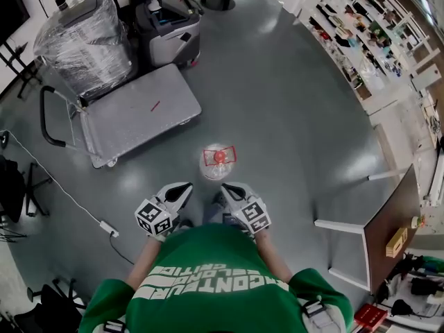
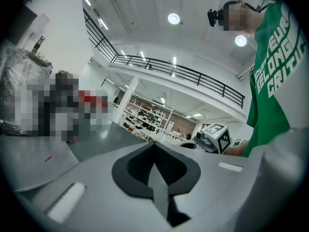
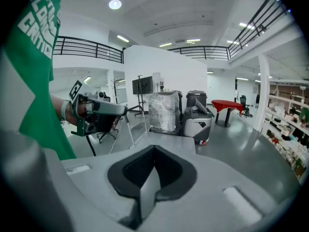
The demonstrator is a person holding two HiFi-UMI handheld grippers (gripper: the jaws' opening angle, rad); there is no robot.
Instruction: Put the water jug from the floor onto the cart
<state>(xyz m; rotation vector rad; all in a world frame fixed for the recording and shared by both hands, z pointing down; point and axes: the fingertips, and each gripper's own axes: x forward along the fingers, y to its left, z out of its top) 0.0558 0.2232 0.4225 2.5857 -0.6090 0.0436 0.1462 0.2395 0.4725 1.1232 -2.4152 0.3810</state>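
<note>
Standing water jug (image 1: 218, 161) ahead of fingers (image 1: 182, 190)

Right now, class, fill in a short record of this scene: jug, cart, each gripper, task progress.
jug: upright on the floor, red cap, just ahead of both grippers, touched by neither
cart: flat deck, beyond the jug and to its left
left gripper: shut, empty
right gripper: shut, empty
progress: jug not yet on the cart

Clear red-capped water jug (image 1: 218, 162) stands upright on the floor (image 1: 291, 116) near the flat grey cart (image 1: 135, 116).
</note>
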